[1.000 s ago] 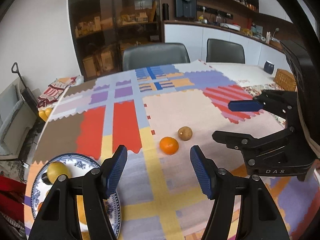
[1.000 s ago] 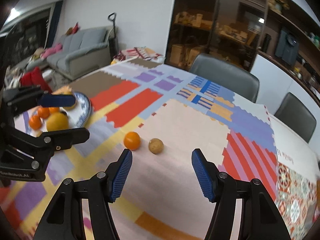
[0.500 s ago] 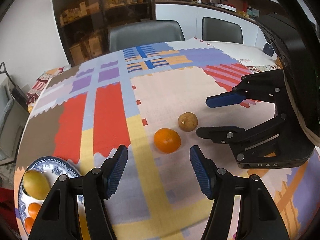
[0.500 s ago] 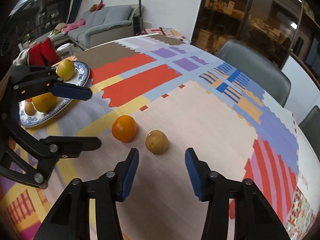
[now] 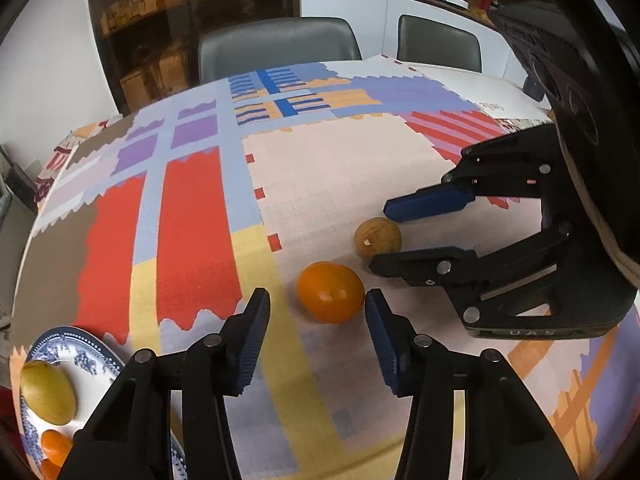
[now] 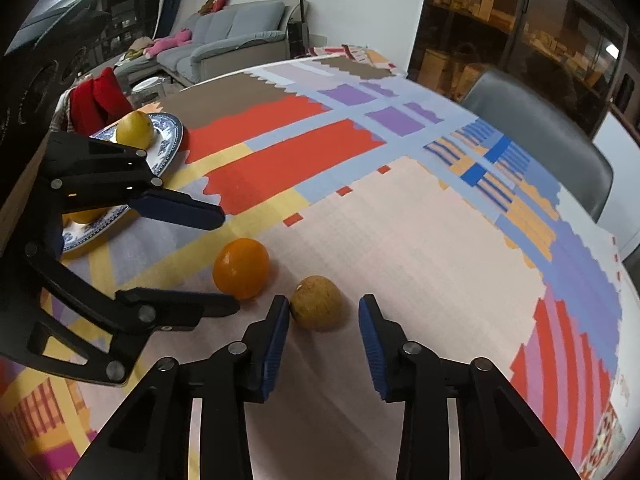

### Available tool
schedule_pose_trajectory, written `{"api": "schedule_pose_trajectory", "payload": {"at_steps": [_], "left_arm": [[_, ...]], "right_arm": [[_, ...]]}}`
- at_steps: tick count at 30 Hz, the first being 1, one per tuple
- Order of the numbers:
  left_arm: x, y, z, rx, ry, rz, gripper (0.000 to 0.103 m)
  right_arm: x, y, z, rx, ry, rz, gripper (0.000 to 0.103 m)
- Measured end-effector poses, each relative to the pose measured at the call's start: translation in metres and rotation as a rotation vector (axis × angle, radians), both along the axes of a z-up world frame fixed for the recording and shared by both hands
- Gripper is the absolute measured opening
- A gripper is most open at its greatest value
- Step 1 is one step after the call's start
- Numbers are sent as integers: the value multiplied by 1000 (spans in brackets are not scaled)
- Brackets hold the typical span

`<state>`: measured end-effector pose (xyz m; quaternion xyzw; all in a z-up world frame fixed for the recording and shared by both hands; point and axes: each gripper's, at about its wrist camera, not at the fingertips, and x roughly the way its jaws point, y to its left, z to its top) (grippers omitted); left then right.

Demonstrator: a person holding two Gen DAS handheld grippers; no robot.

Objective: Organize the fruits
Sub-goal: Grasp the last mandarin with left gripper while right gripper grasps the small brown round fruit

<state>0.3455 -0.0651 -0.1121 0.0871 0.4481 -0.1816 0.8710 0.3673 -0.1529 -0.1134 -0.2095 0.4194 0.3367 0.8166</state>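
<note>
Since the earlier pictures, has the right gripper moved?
Yes. The right gripper has come forward and down toward the brown fruit, which lay well ahead of it on the tablecloth before and now sits between its open fingers.

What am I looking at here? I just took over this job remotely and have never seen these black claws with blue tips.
No robot: a person holds one hand-held gripper in each hand, with a fisheye camera looking along its two blue-padded fingers. In the left wrist view, the left hand-held gripper is open around the orange; the other claw at right is the right one. In the right wrist view, the right hand-held gripper is open around the brownish fruit. Neither holds anything. Both fruits lie on the patchwork tablecloth. The blue-patterned plate already carries a yellow fruit and small oranges.
</note>
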Motion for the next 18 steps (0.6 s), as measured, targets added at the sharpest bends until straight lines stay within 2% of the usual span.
{"api": "schedule_pose_trajectory", "payload": {"at_steps": [4, 7, 18], "left_arm": [[3, -1, -2, -25, 18, 5, 42], [6, -3, -5, -33, 30, 6, 36], [-10, 3, 11, -60, 8, 74, 36]], "right_arm": [[5, -1, -7, 15, 40, -9, 29], [5, -6, -7, 37, 43, -30, 29], [-13, -23, 6, 120, 17, -166, 29]]}}
